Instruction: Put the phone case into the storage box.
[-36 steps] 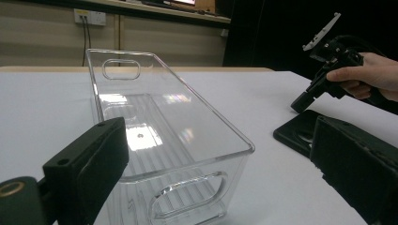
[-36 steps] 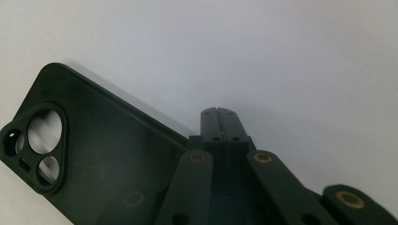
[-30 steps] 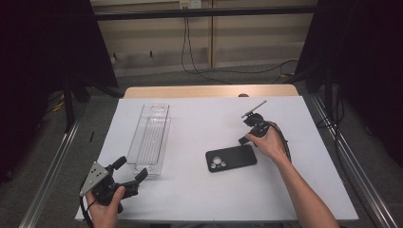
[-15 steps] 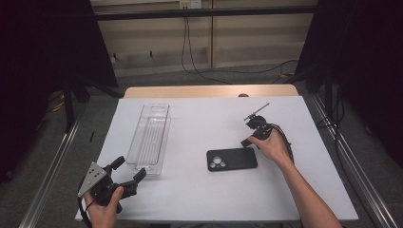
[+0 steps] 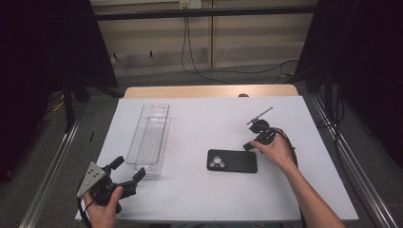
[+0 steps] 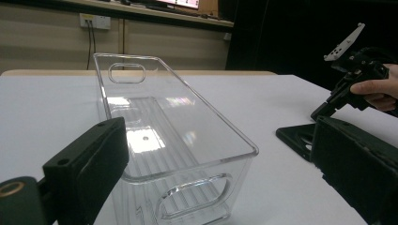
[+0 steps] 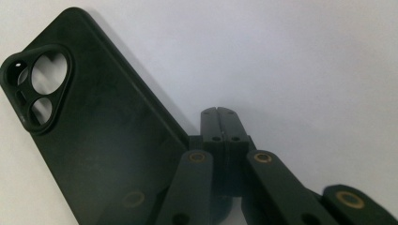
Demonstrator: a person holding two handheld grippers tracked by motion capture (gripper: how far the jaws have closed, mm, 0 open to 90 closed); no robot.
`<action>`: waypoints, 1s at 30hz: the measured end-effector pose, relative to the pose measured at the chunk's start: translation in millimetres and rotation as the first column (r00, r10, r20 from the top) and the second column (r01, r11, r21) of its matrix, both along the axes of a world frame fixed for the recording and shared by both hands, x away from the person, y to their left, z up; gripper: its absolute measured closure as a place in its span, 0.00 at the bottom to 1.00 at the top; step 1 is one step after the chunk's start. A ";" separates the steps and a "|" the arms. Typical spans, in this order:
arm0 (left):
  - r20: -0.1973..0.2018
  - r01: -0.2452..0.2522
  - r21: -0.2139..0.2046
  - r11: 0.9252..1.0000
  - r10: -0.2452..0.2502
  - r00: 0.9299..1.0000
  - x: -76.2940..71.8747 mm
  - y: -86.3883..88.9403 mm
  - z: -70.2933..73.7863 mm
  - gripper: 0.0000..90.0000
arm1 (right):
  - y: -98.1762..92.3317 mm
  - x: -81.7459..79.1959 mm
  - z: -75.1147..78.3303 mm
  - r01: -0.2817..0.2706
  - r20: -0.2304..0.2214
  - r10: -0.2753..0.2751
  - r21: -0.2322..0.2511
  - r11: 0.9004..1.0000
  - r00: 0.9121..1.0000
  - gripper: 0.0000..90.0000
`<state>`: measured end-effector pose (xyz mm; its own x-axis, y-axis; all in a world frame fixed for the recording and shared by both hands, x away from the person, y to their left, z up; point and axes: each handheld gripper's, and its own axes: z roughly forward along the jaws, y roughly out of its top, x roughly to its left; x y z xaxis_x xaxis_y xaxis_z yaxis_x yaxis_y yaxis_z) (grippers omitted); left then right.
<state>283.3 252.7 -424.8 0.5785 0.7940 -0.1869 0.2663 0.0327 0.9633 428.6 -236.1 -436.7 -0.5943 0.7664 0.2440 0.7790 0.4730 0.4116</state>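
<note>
While the right gripper (image 5: 250,142) sits just off the short end of the black phone case (image 5: 232,160) that faces the bench's right edge, its fingers (image 7: 217,123) are pressed flat together with nothing between them; you can see that clearly in the right gripper view, where the closed tips rest right next to the case's edge. I honestly can't tell if they touch it or are just beside it. The case lies flat on the white bench (image 5: 204,118), back side up, camera cutout (image 7: 40,86) pointing toward the left edge, roughly mid-bench and a bit toward the near edge.

Over by the near left corner, the left gripper (image 5: 127,170) is held low with its fingers (image 6: 89,159) spread wide, not gripping anything. It's pointed at the near short end of the clear plastic bin (image 5: 151,137), which stands upright and empty on the left half of the bench, long side running from near edge to far edge. Bin and phone case are well apart.
</note>
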 end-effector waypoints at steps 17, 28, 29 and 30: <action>-0.001 -0.001 0.009 1.000 0.001 1.000 0.1 -0.2 -0.4 0.05 | -3.6 -15.1 -1.2 -0.026 0.023 0.026 0.018 1.000 0.999 1.00; -0.002 0.006 0.009 1.000 -0.006 1.000 0.3 -1.8 -0.3 0.05 | -5.8 -25.1 -1.7 -0.027 0.029 0.026 0.028 0.999 0.999 1.00; -0.002 0.006 0.009 1.000 -0.006 1.000 0.3 -1.8 -0.3 0.05 | -6.0 -25.6 -1.8 -0.028 0.032 0.028 0.028 0.999 0.999 1.00; -0.002 0.006 0.009 1.000 -0.006 1.000 0.2 -1.9 -0.3 0.05 | -6.0 -26.5 -1.7 -0.030 0.034 0.029 0.027 0.999 0.999 1.00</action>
<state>283.5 250.8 -425.1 0.5829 0.7921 -0.1811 0.2686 0.0225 0.9630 402.0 -242.1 -438.5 -0.6246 0.7419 0.2440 0.7504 0.4835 0.4508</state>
